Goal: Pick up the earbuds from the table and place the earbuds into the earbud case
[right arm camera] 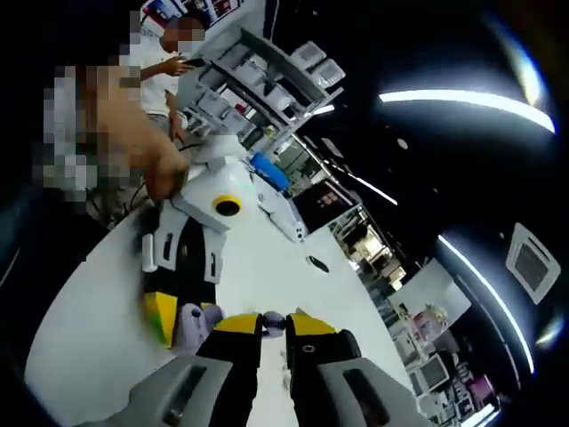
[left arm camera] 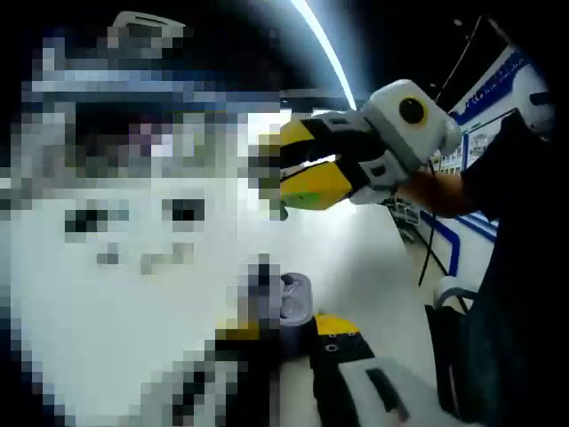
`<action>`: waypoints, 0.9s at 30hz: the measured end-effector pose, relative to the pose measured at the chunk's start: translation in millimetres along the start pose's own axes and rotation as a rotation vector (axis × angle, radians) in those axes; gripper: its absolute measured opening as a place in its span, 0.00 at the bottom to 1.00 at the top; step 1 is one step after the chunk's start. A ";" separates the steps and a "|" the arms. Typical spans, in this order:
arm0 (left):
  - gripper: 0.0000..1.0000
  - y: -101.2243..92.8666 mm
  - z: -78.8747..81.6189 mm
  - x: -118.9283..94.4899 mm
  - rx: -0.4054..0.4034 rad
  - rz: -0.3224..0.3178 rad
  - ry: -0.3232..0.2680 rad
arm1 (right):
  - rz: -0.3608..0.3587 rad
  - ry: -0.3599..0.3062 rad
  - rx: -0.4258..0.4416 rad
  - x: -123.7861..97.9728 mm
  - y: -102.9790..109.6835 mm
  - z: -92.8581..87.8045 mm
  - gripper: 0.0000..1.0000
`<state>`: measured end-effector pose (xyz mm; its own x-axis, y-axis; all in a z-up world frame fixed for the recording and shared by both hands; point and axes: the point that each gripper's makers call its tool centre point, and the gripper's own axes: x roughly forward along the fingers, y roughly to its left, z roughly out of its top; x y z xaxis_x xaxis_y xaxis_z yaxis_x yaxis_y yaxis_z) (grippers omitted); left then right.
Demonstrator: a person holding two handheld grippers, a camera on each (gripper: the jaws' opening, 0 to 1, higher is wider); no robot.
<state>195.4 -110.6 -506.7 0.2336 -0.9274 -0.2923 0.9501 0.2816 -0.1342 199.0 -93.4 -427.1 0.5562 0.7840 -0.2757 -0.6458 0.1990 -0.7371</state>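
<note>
Between the right gripper's (right arm camera: 274, 327) jaws, an earbud (right arm camera: 273, 321) is being pinched tight. The left gripper (left arm camera: 283, 331) is squeezing the open earbud case (left arm camera: 293, 302) above the table (left arm camera: 356, 258). Lowering slowly should seat it.

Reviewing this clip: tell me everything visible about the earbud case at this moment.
The earbud case looks like a small pale grey, glossy plastic shell, open, with a rounded hollow showing inside. In the left gripper view it sits between the left gripper's yellow-tipped jaws, which seem to clamp it above the white table. In the right gripper view it appears lavender-white, beside the right gripper's tips, where a small dark, rounded object shows. Whether earbuds are inside is unclear.
</note>
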 end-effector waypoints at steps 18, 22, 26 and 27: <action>0.19 -0.5 0.8 -0.2 0.001 -0.006 0.001 | 0.007 -0.022 -0.166 2.5 32.8 -13.8 0.10; 0.19 -0.8 0.8 0.0 0.003 -0.009 0.001 | 0.004 -0.022 -0.166 0.6 28.4 -21.2 0.10; 0.19 -1.0 0.8 0.0 0.004 -0.010 0.001 | 0.007 -0.020 -0.174 -1.3 26.2 -30.9 0.10; 0.19 -0.9 0.7 0.0 0.004 -0.011 0.001 | 0.007 -0.020 -0.179 -1.5 25.7 -31.9 0.10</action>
<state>194.6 -111.0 -505.9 0.2232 -0.9300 -0.2922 0.9533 0.2708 -0.1337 198.2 -108.2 -465.3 0.5408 0.7966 -0.2700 -0.5453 0.0876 -0.8336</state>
